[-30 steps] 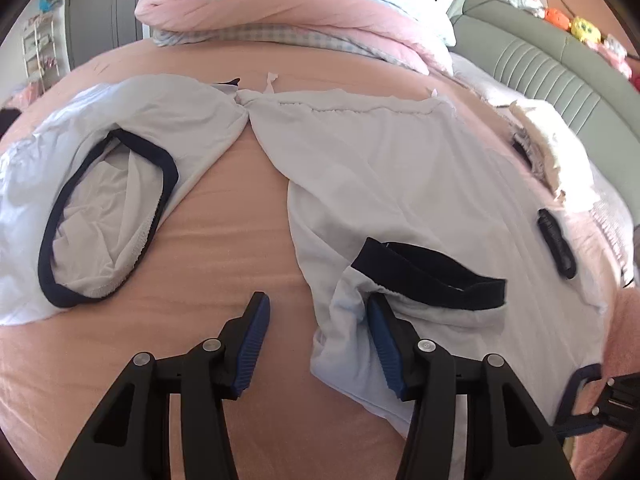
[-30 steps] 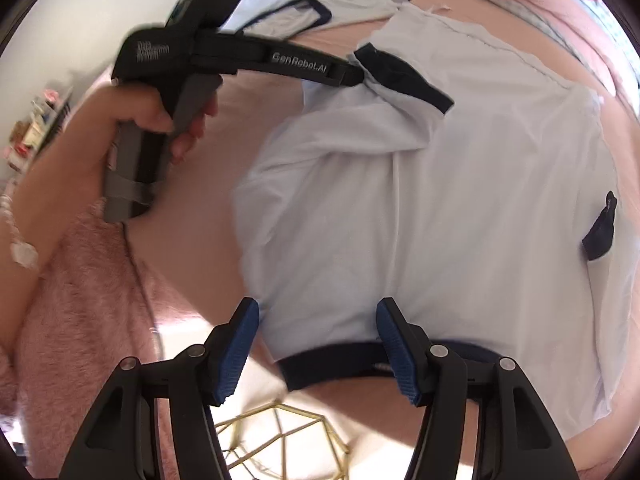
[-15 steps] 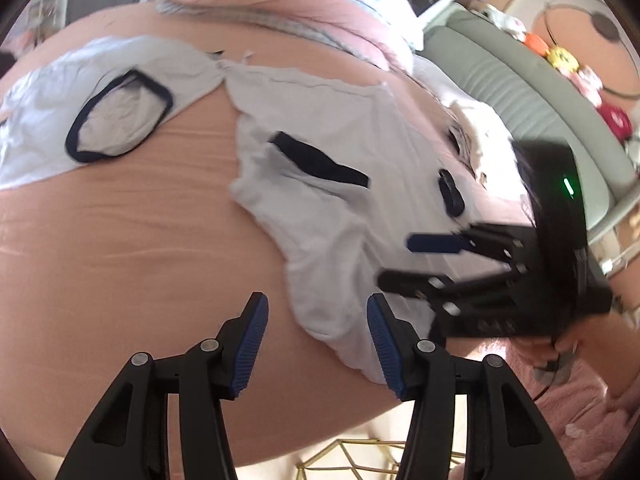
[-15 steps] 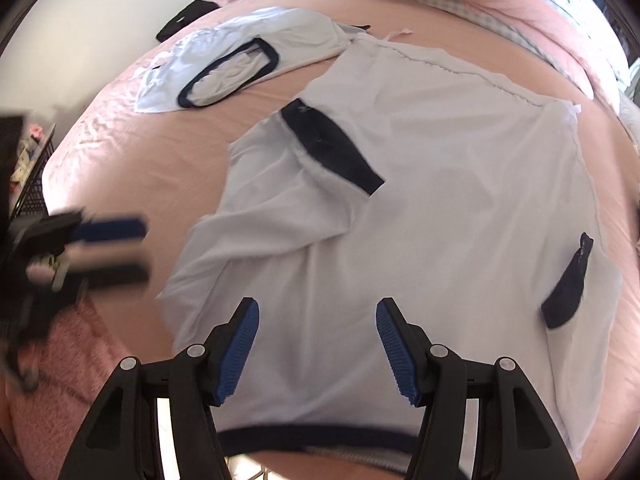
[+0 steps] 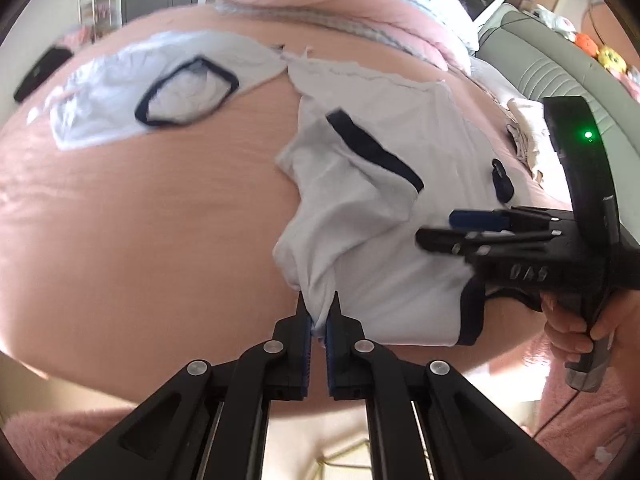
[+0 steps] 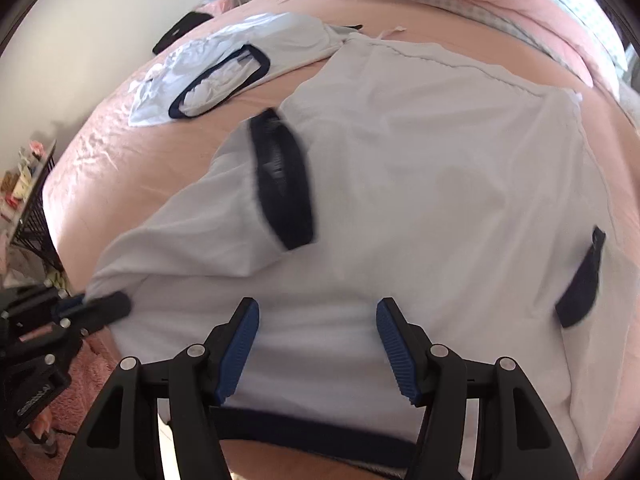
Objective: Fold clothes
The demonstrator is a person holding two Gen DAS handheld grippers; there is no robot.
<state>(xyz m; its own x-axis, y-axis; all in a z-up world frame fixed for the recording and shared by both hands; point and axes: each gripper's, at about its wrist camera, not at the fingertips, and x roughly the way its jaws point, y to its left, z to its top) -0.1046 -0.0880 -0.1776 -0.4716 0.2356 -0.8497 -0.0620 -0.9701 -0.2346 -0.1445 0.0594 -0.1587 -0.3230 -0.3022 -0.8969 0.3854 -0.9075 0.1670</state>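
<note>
Left gripper point(image 5: 319, 316): fingers have just closed, now pinching near-left shoulder corner of white shirt point(image 6: 420, 184). Right gripper point(image 6: 318, 344): fingers wide, nothing gripped, over shirt's near collar edge. Shirt's long axis runs near-to-far across pink bed point(image 5: 140, 220); second shirt point(image 5: 132, 92) far left.

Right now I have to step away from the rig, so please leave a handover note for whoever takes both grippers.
Left gripper: jaws have just closed, pinching the near shoulder corner of the white shirt.
Right gripper: open, above the shirt near its navy collar, holding nothing.
Shirt lies spread on the pink bed; a second white shirt lies farther back.
Done: corner gripped. Left: every fold, then the second shirt.
</note>
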